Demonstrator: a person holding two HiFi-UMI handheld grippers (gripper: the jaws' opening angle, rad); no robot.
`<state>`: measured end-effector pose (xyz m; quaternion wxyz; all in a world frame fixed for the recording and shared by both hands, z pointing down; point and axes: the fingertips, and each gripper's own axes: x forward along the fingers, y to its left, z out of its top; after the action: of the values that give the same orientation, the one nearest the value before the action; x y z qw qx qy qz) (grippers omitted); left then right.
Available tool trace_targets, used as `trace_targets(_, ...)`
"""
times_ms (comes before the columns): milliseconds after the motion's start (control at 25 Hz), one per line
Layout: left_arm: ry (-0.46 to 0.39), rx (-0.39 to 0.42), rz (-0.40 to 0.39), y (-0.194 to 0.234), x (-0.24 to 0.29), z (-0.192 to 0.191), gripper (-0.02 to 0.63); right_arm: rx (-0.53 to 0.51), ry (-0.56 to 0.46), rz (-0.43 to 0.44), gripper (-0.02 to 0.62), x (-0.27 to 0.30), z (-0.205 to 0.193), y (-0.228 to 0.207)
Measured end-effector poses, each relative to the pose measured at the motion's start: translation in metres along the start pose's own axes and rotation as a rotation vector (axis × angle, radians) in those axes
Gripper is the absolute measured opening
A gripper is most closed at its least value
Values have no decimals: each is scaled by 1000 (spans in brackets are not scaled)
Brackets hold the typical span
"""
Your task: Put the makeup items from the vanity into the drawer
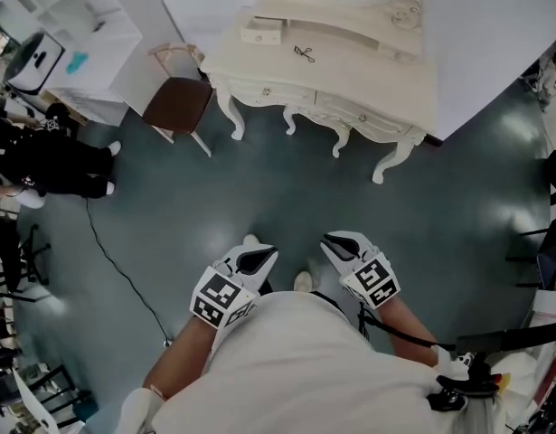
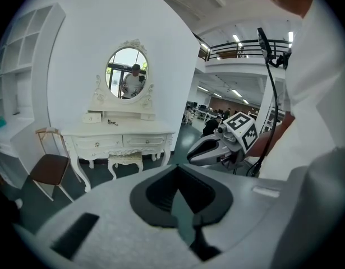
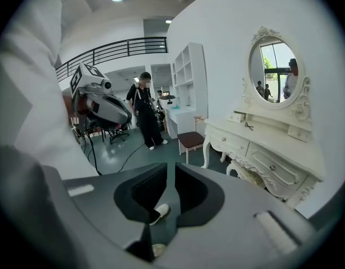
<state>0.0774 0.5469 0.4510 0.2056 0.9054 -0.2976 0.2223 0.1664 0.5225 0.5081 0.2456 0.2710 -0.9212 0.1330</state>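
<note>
While left claw [image 1: 268,252] and right claw [image 1: 331,240] hang pinched narrow, empty — vanity [image 1: 350,70] well ahead, long axis crosswise, front facing them.

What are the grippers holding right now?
Nothing. The left gripper and the right gripper are both empty, with jaws closed and only floor showing between them. The vanity stands apart, ahead.

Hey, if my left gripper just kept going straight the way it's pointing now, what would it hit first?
Probably nothing close: the left gripper aims out over bare floor. Farther on, the right end of the white vanity looks first in line, though depth is unclear.
</note>
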Motion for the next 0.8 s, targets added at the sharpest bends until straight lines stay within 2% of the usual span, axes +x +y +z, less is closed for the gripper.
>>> trace_targets(120,-5,2,-18,31,13,6,3,15,1,-17,49,22,7,-20)
trace_targets(280,-24,13,-50,91,28,24,3,40,17,-60,48,61,30,-54)
trace_targets(440,-35,42,-96,162,34,62,3,76,11,-111,41,105,82,-95)
trace_targets(560,-45,76,-132,210,31,86,3,65,17,-149,35,142,120,-122)
trace_targets(800,-33,56,-146,309,23,99,3,53,19,-217,31,203,176,-167)
